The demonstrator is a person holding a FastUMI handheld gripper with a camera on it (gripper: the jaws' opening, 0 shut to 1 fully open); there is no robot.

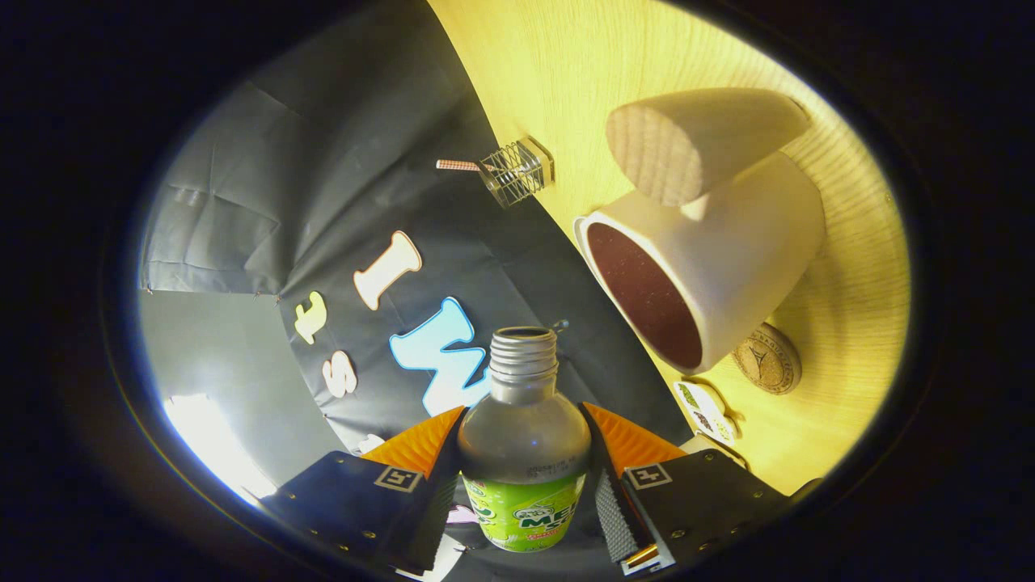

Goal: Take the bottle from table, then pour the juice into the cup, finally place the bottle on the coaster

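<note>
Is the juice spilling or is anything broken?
No spill shows. The gripper is shut on the uncapped green-labelled clear bottle, tipped toward the white mug, whose inside looks dark. Nothing looks broken.

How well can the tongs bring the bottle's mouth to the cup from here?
Probably well: the tongs are shut on the bottle, its uncapped mouth near the cup, with nothing visible between them.
</note>
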